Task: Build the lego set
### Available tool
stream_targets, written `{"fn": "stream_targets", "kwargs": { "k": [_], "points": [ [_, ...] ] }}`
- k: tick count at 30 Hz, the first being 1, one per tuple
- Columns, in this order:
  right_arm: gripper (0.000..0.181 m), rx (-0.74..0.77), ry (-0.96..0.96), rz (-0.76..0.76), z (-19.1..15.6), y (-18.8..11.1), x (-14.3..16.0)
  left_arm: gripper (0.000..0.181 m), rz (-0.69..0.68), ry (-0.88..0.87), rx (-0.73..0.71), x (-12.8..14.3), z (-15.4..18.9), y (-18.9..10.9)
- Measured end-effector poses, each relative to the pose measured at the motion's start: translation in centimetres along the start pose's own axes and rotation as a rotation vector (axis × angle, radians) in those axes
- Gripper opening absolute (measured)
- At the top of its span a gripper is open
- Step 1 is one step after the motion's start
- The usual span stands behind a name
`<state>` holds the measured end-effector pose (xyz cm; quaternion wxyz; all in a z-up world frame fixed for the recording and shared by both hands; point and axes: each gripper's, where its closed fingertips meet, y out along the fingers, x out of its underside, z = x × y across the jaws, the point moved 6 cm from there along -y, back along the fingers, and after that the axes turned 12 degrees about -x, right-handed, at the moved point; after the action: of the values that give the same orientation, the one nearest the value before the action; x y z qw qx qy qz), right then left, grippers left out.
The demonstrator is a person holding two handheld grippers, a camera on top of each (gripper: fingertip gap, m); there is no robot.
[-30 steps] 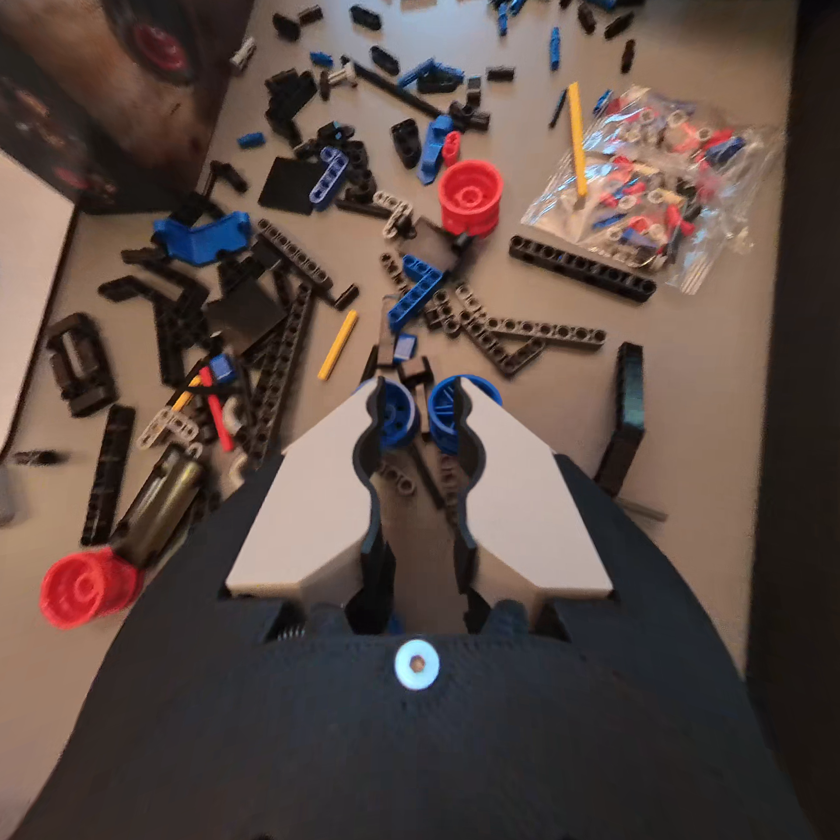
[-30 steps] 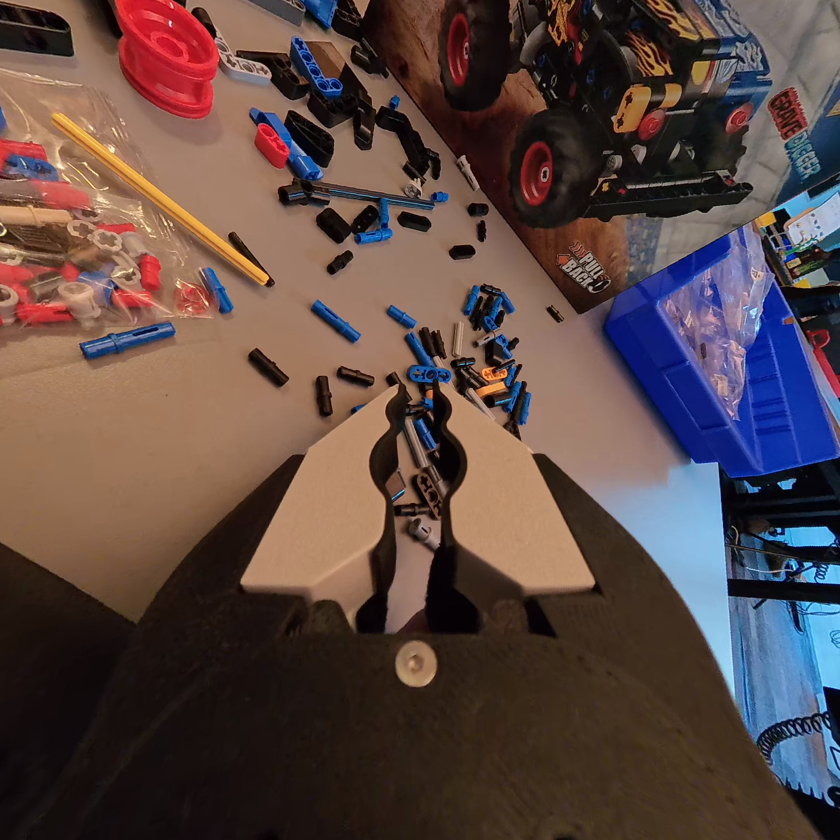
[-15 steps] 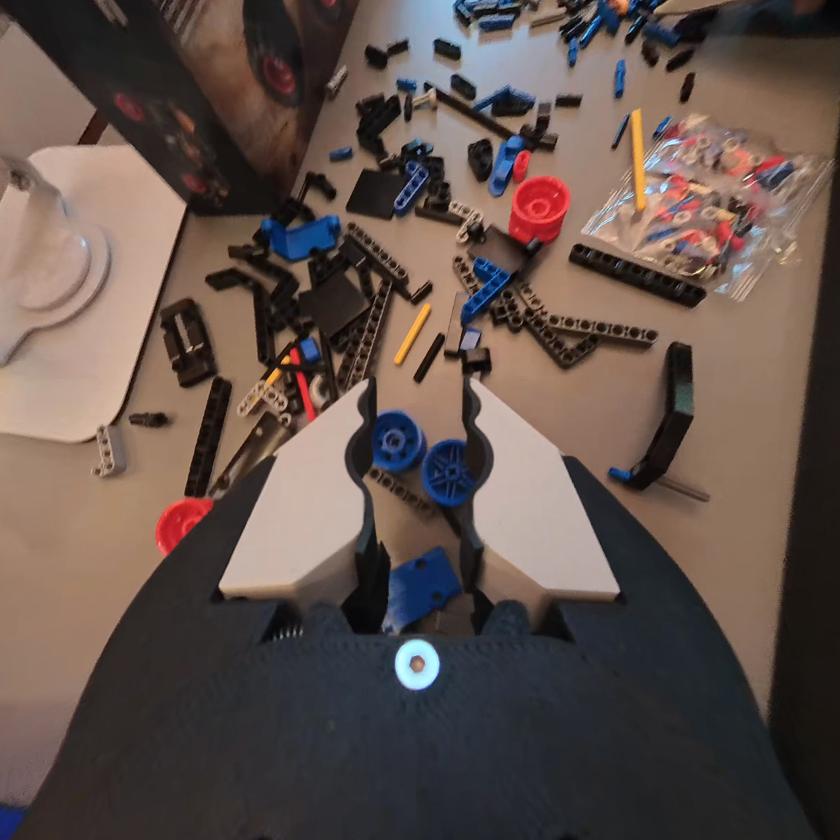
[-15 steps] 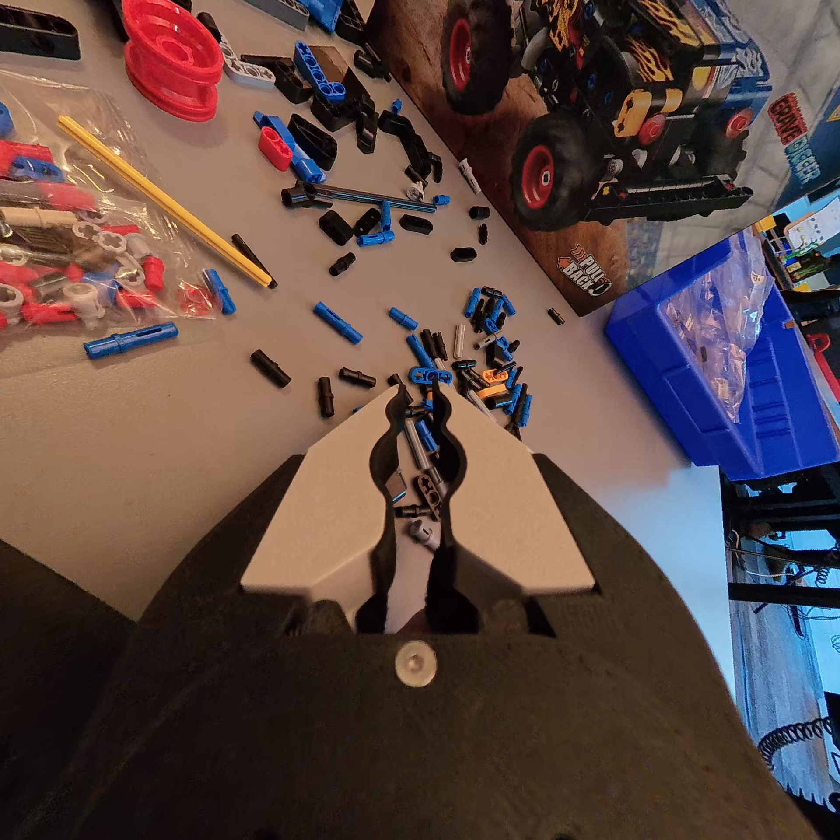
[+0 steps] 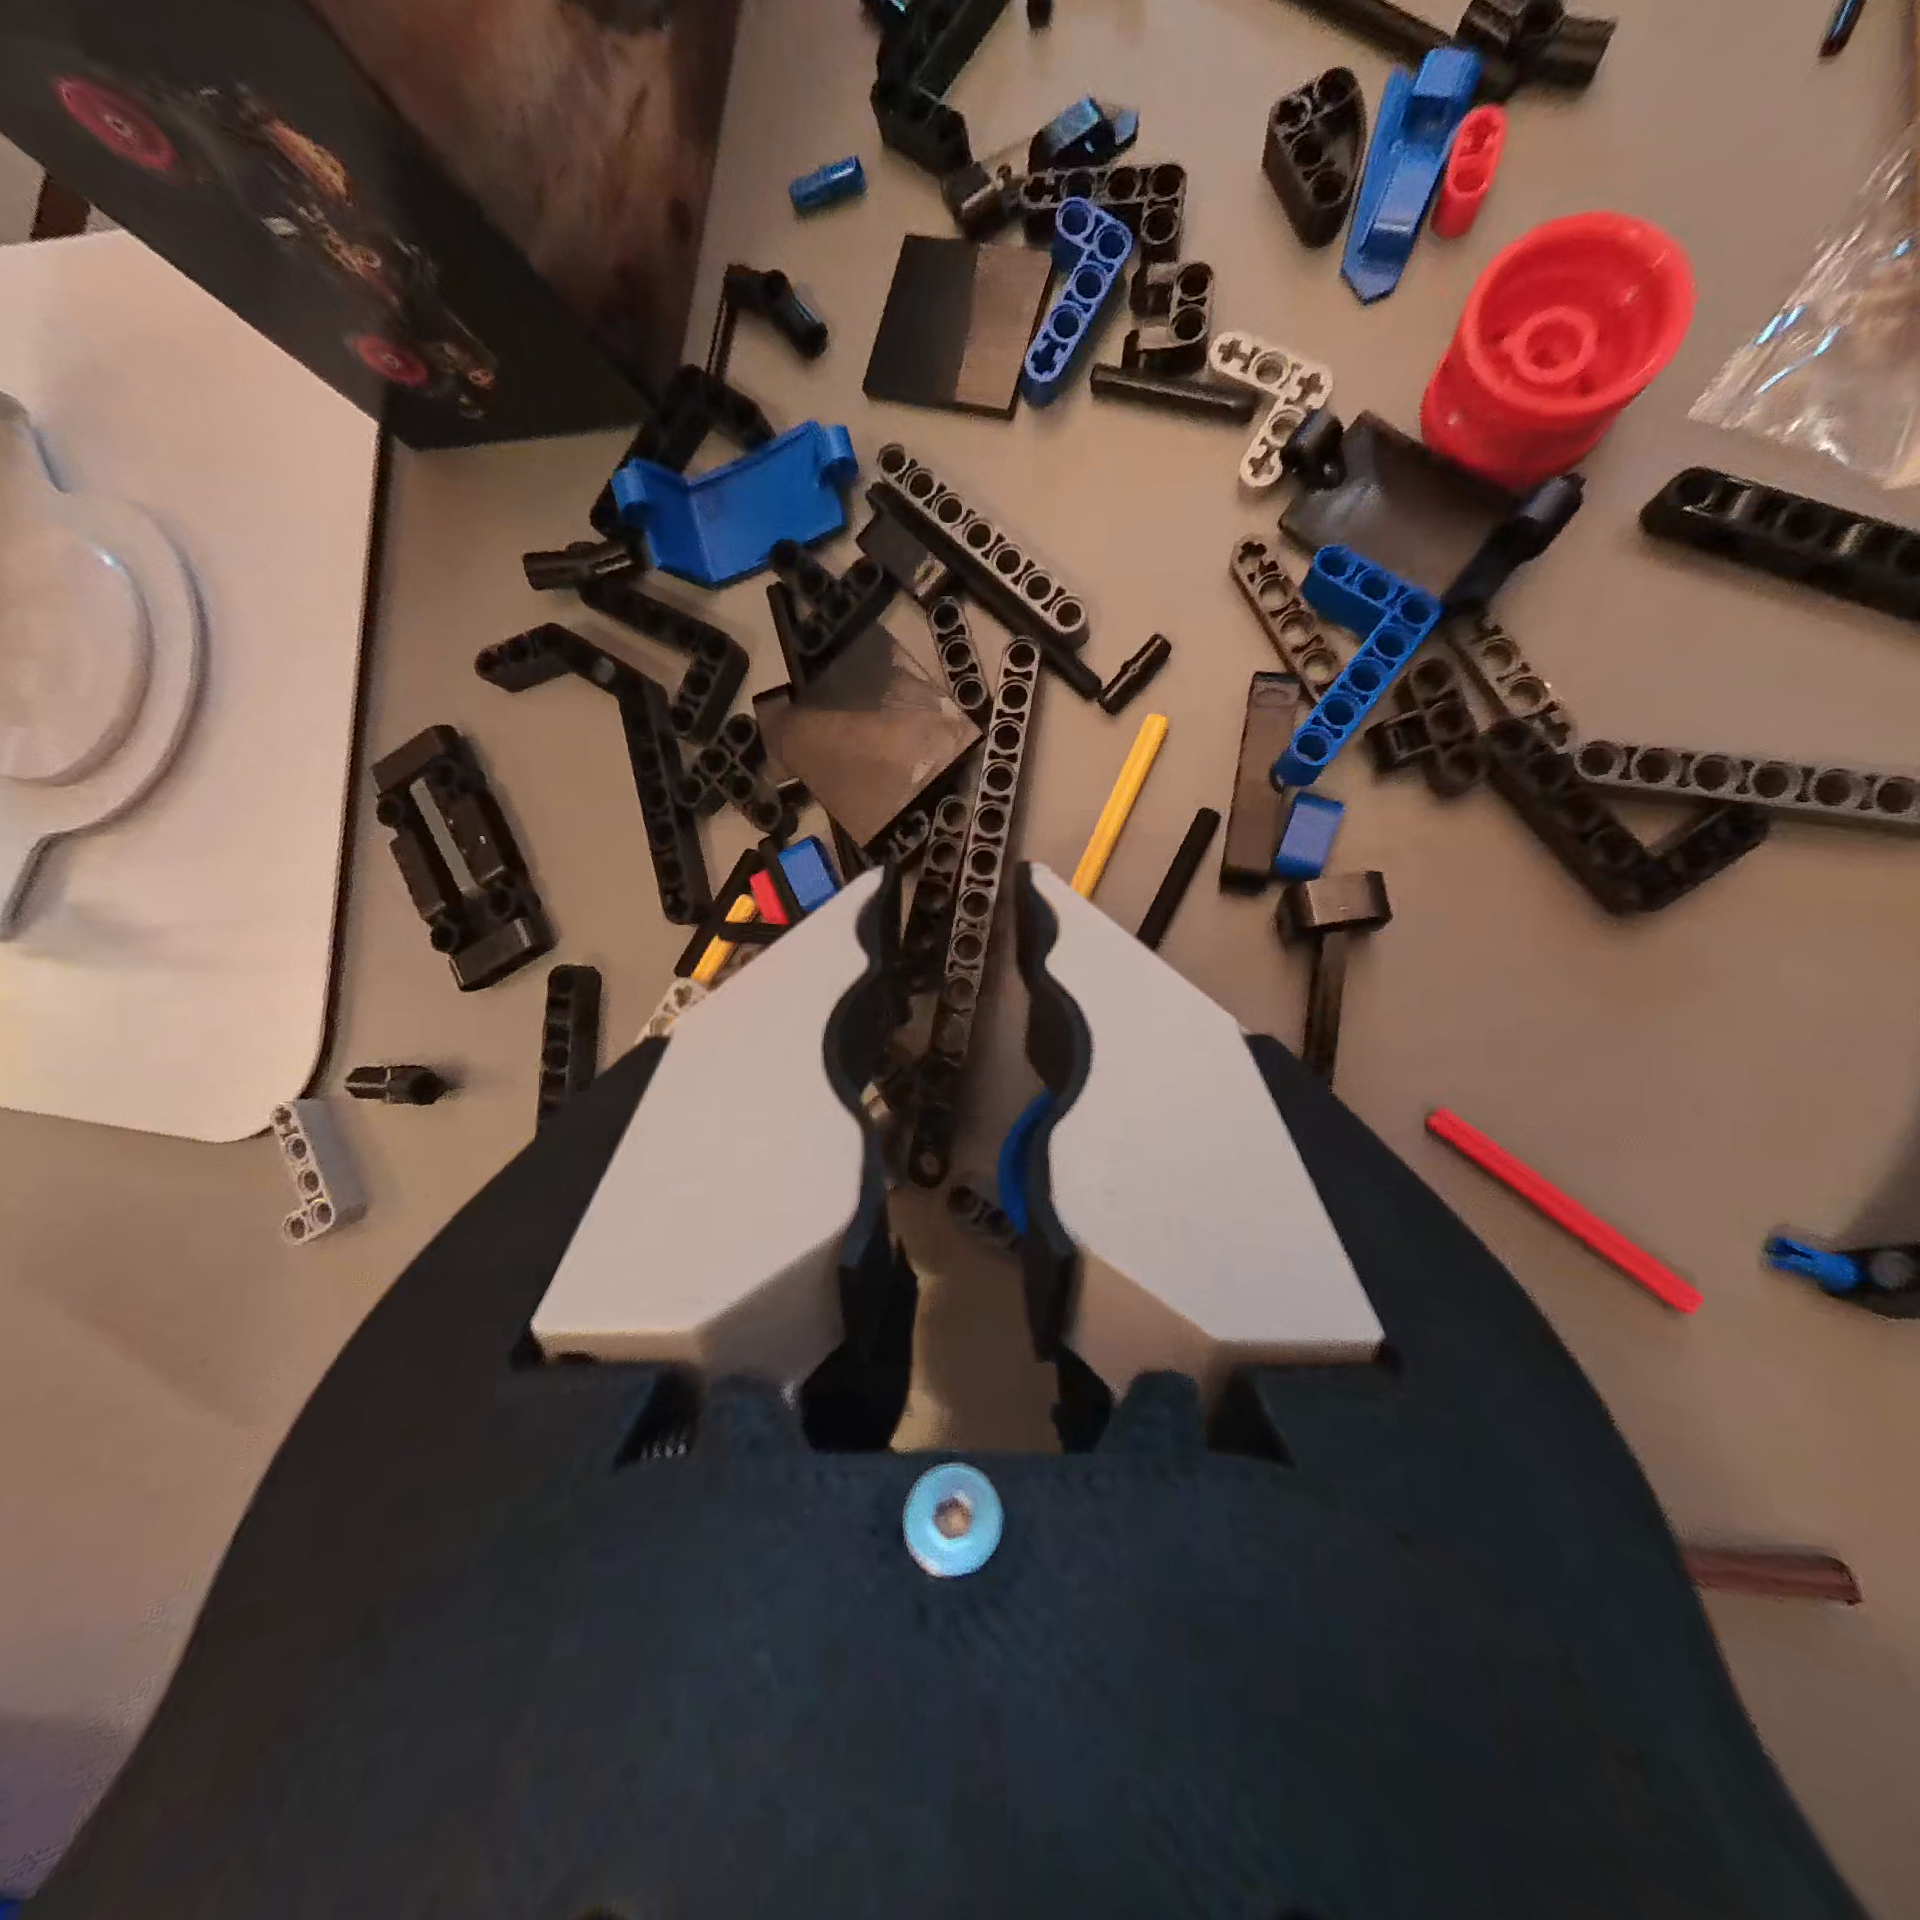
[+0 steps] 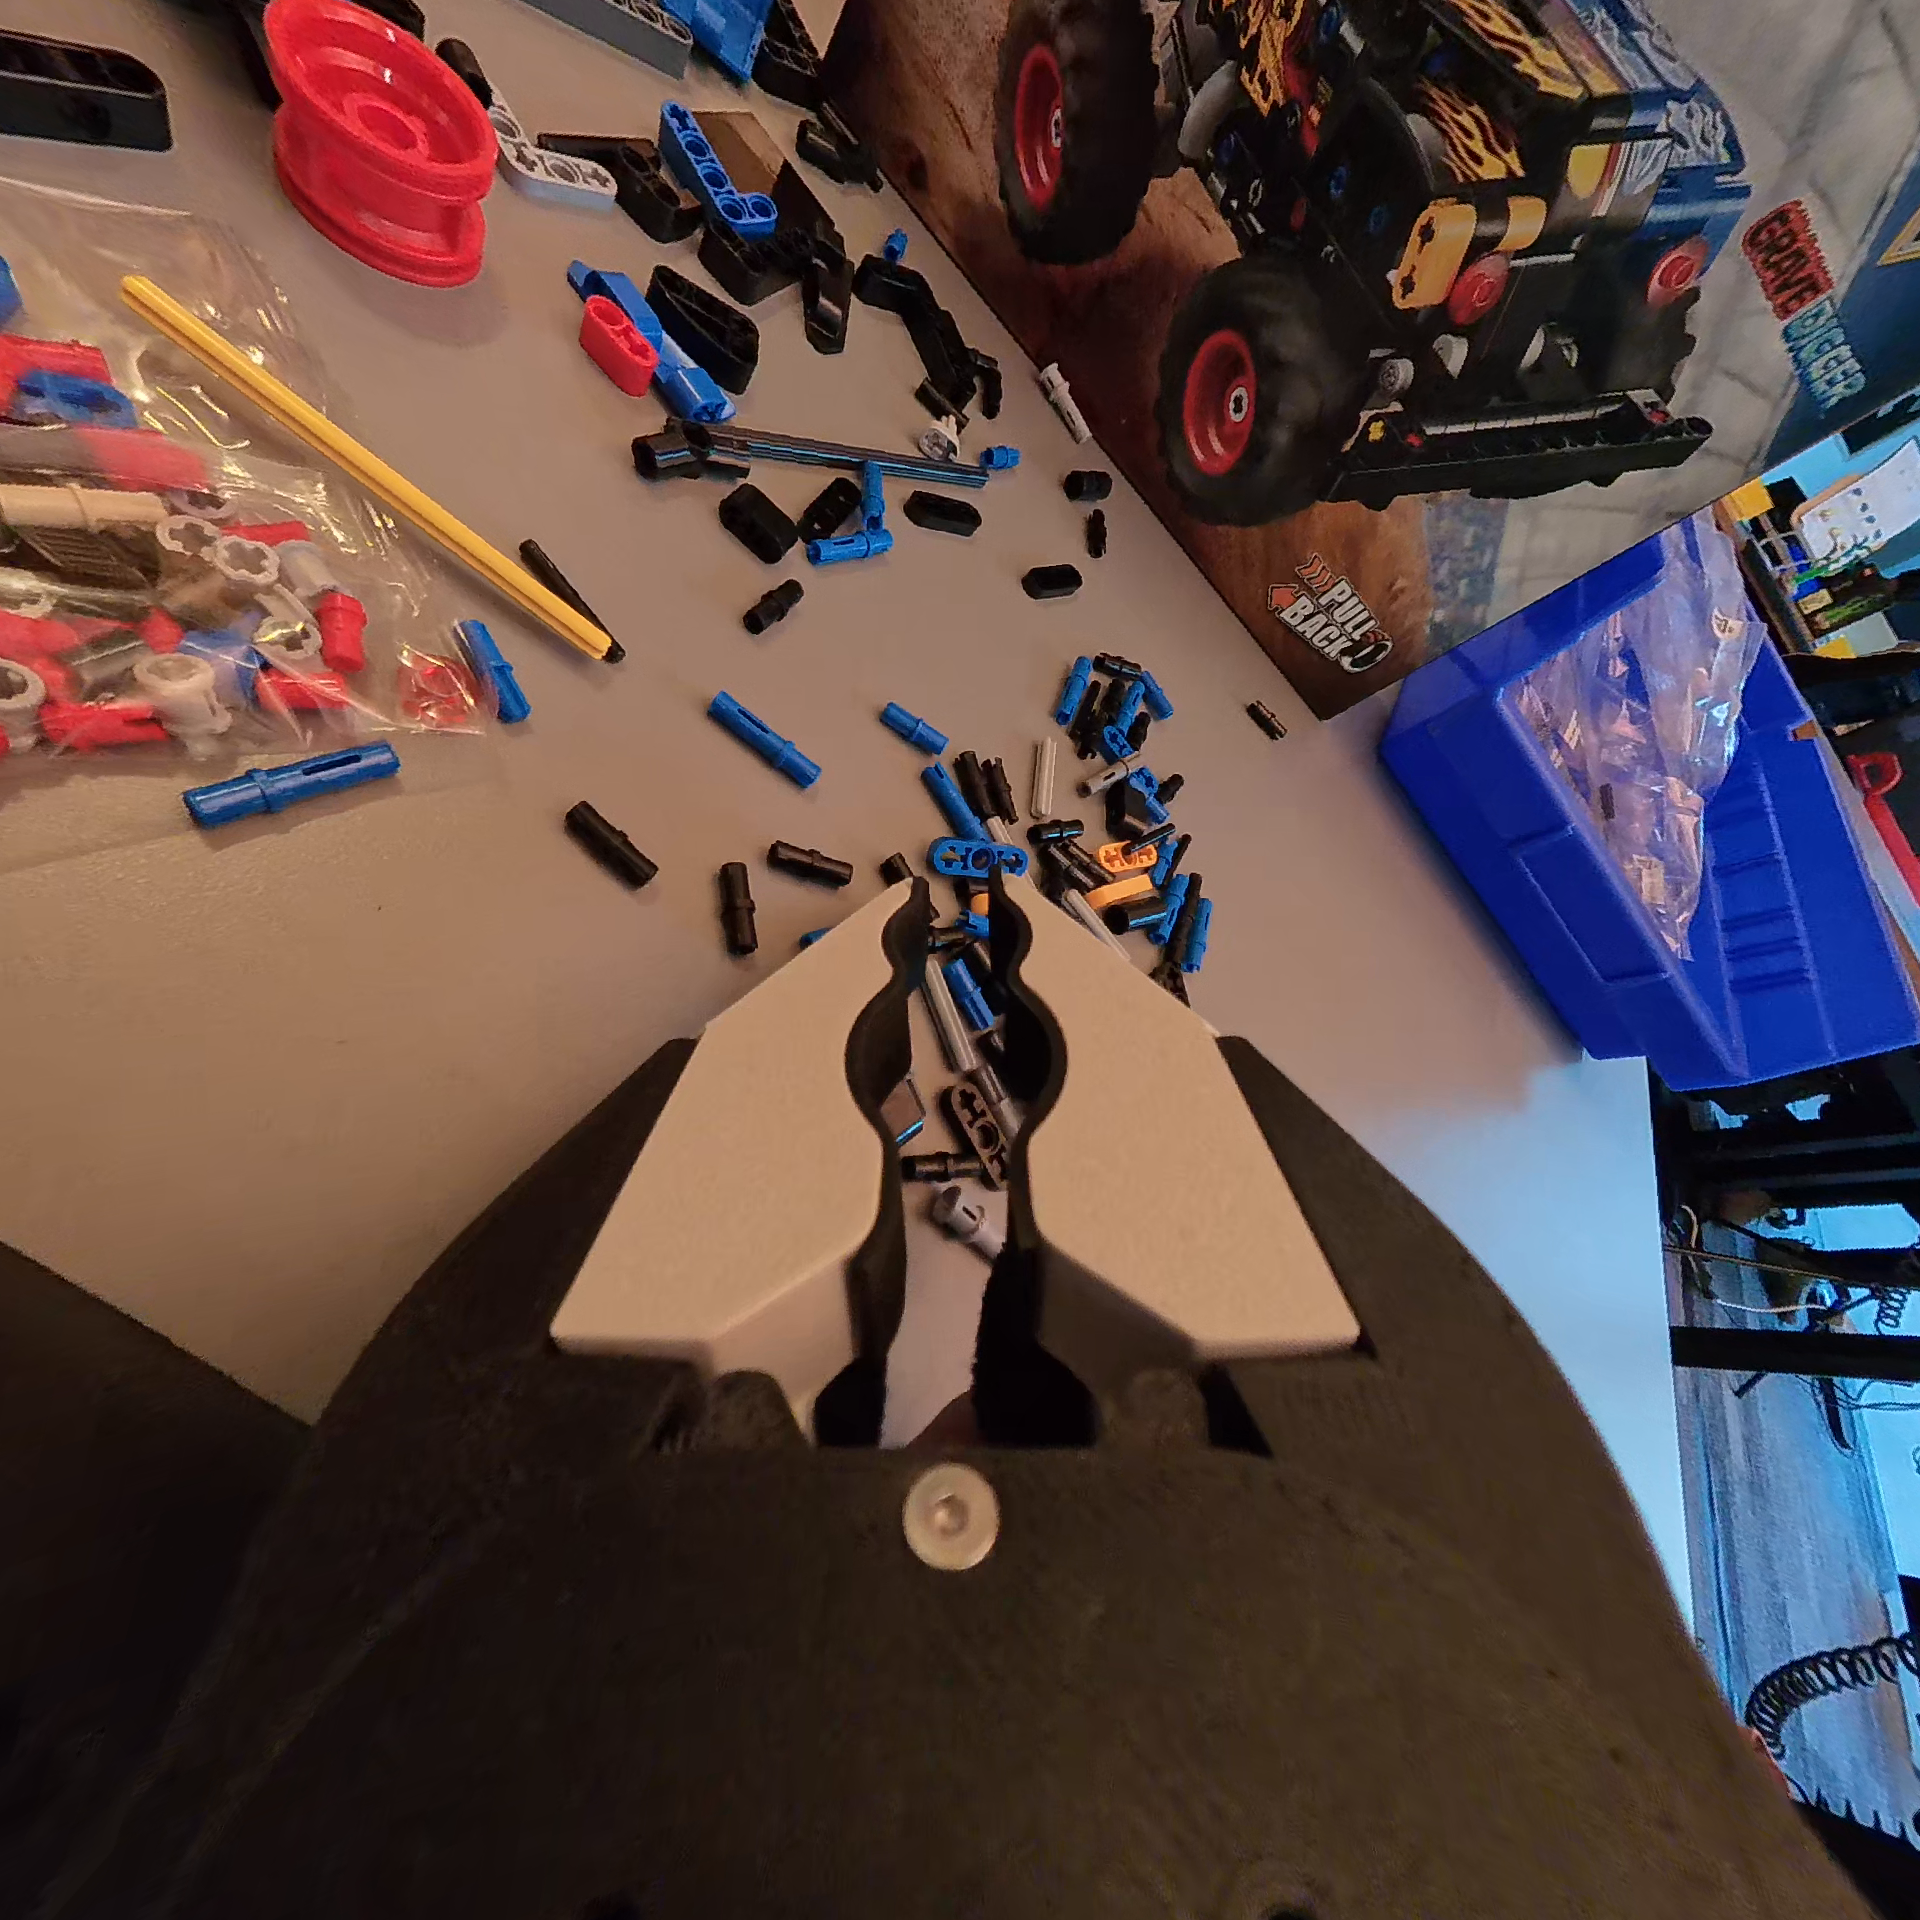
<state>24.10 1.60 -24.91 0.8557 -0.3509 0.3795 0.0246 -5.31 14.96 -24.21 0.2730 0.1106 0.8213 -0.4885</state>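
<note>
Left gripper (image 5: 954,883): it is held over the pile of black beams with the two fingers clearly apart; nothing is gripped between them.
Long black beam (image 5: 987,831): it is seen lying on the table in the gap between the left fingers, running away from the camera.
Blue curved piece (image 5: 1013,1153): only an edge is seen beside the inner side of the right finger of the left gripper; what it is cannot be told.
Right gripper (image 6: 954,885): it is held over the heap of small pins with only a narrow gap left between the fingertips; no piece is seen pinched there.
Small pins (image 6: 1101,831): blue, black and grey ones are scattered on the table just in front of and under the right gripper.
Red wheel hub (image 5: 1553,348): it stands on the table, well apart from the left gripper, near the blue angled beam (image 5: 1356,665).
Yellow axle (image 5: 1120,802): it lies just beside the right fingertip of the left gripper.
Bag of parts (image 6: 156,582): it lies closed on the table, with a long yellow rod (image 6: 364,468) across its edge.
Set box (image 6: 1351,260): it rests at the far edge of the table, next to a blue bin (image 6: 1621,883).
</note>
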Motion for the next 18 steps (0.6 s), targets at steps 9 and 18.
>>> {"fn": "stream_targets", "kwargs": {
  "k": [9,18],
  "points": [
    [0.008,0.001,0.005,0.006,0.0,-0.1,0.0,0.005,-0.061,0.019,-0.018,1.9,-1.2,-1.5],
    [0.008,0.002,0.008,0.014,0.1,-0.1,-0.1,0.010,-0.161,0.023,0.042,3.8,-1.9,-3.2]
  ]
}}
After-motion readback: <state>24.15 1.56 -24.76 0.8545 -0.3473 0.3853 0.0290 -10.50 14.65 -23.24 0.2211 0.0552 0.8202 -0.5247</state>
